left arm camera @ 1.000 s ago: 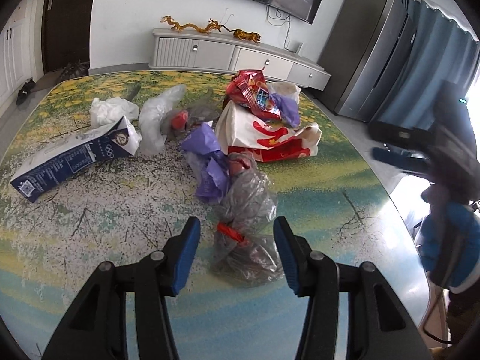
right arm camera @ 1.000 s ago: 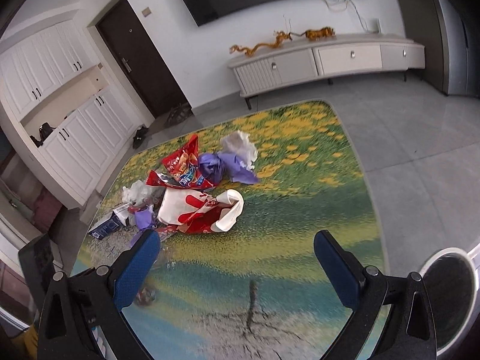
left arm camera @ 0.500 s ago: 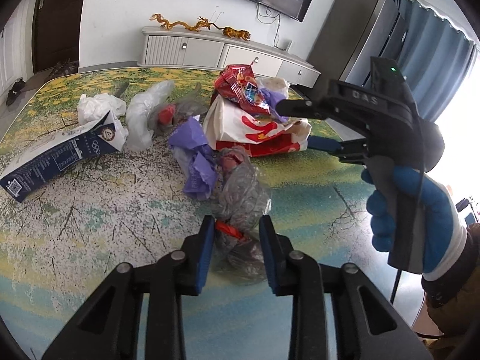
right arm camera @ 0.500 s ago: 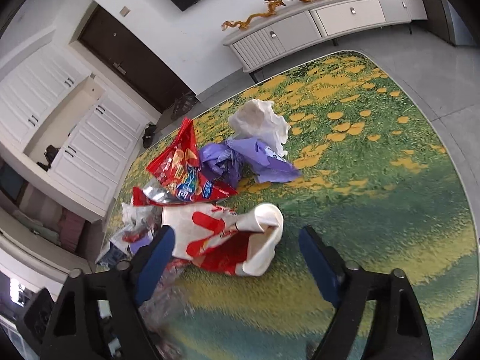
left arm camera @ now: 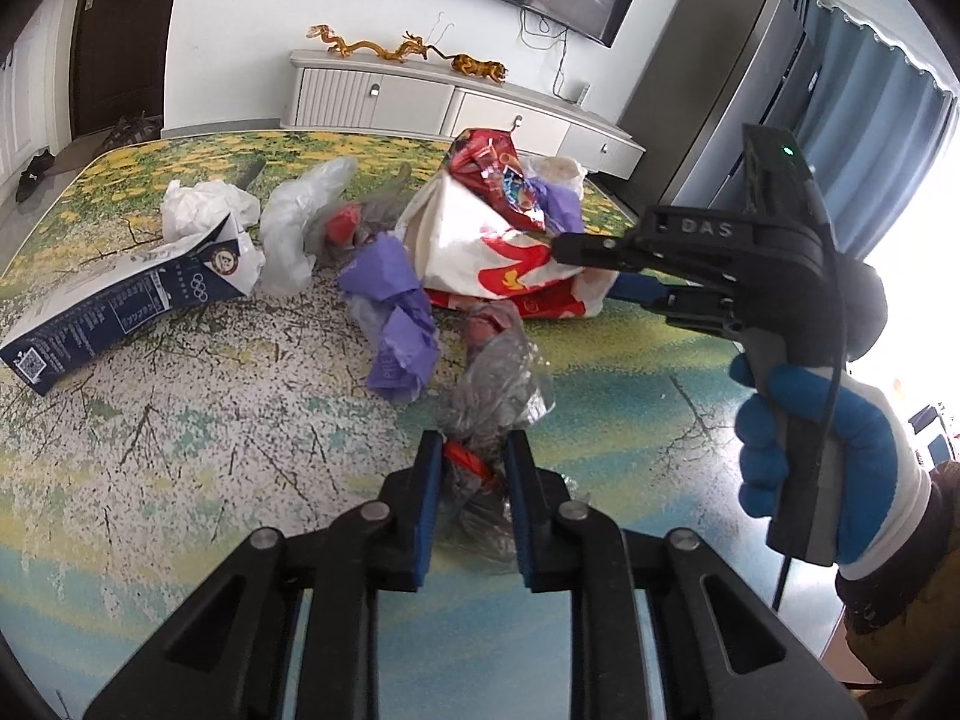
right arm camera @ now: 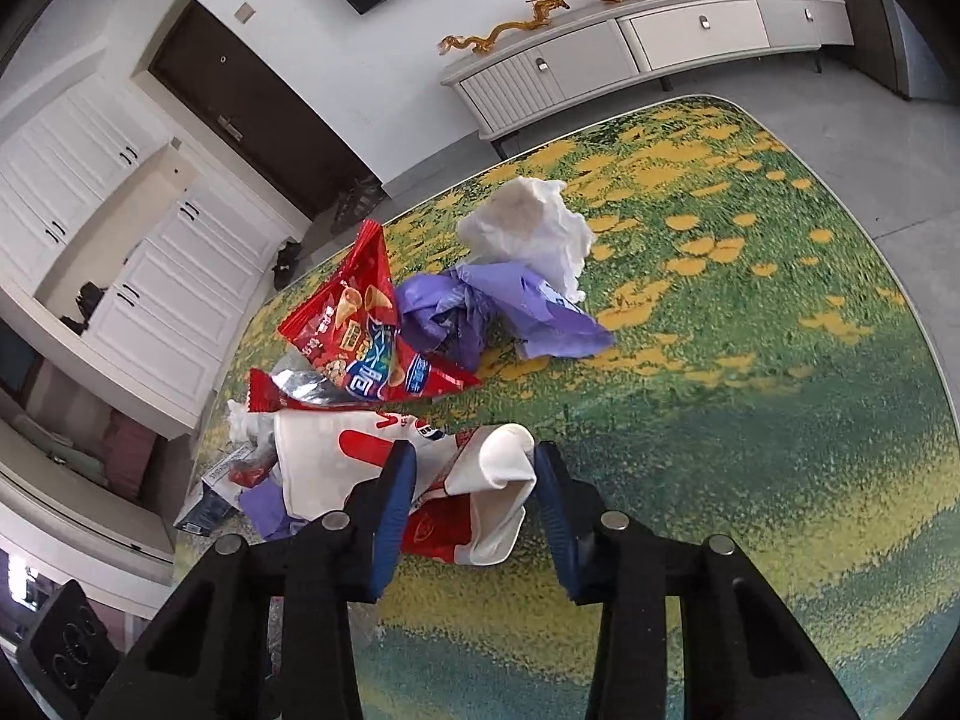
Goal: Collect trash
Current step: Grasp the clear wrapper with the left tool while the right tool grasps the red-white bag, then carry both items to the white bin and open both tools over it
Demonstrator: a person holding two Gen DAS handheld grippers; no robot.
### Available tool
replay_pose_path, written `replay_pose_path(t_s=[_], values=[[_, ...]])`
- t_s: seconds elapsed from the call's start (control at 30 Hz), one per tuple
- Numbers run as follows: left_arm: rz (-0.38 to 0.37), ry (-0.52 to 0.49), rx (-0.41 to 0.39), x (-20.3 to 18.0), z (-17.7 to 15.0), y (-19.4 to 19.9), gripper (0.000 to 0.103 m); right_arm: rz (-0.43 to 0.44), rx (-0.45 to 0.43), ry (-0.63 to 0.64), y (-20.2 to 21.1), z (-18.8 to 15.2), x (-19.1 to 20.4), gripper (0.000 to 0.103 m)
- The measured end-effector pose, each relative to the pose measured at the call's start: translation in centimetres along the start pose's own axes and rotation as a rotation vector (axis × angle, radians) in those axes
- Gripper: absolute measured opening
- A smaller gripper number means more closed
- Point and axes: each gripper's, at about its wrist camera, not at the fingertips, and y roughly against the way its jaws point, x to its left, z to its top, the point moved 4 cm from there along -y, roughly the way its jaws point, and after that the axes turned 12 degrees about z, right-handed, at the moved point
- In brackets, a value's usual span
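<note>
Left wrist, left tool (left arm camera: pixel 471 468) pinching crinkled clear plastic (left arm camera: pixel 495 387), right tool (right arm camera: pixel 474 483) nipping glossy paper bag (right arm camera: pixel 480 480).

white wall (left arm camera: pixel 240 12), low sideboard (left arm camera: pixel 420 99), blue curtain (left arm camera: pixel 864 120), dark door (right arm camera: pixel 264 114).

Table (left arm camera: pixel 180 480) with a printed top: yellow flowers on green, speckled white and teal bands. Lying on it: a flattened dark-blue and white carton (left arm camera: pixel 120 306), crumpled white tissue (left arm camera: pixel 198 204), clear plastic wrap (left arm camera: pixel 498 384), purple plastic film (left arm camera: pixel 396 324), a red-and-white paper bag (right arm camera: pixel 372 462), a red snack packet (right arm camera: pixel 354 330).
</note>
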Motion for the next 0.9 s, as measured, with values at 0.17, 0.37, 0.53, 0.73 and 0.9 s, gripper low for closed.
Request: replay_pose_path(t_s=[0.17,0.37,0.53,0.73,0.9], values=[[0.009,-0.003,-0.012,0.0,-0.5,0.6,0.017,0.028,-0.031,-0.004,1.8,-0.3,-0.3,0.028],[0.008,0.01,-0.007,-0.6,-1.9,1.6,0.016,0.046,-0.067,-0.025,4.9,-1.2,-1.2,0.027],[0.013,0.013,-0.009,-1.2,-2.9,2.9,0.016,0.067,-0.098,-0.052,7.3,-1.9,-2.0,0.026],[0.021,0.026,-0.027,-1.4,-3.5,5.2,0.015,0.093,-0.138,-0.067,10.0,-2.5,-1.6,0.026],[0.033,0.035,-0.05,-1.4,-3.4,7.0,0.015,0.125,-0.17,-0.084,11.9,-3.2,-1.3,0.026]])
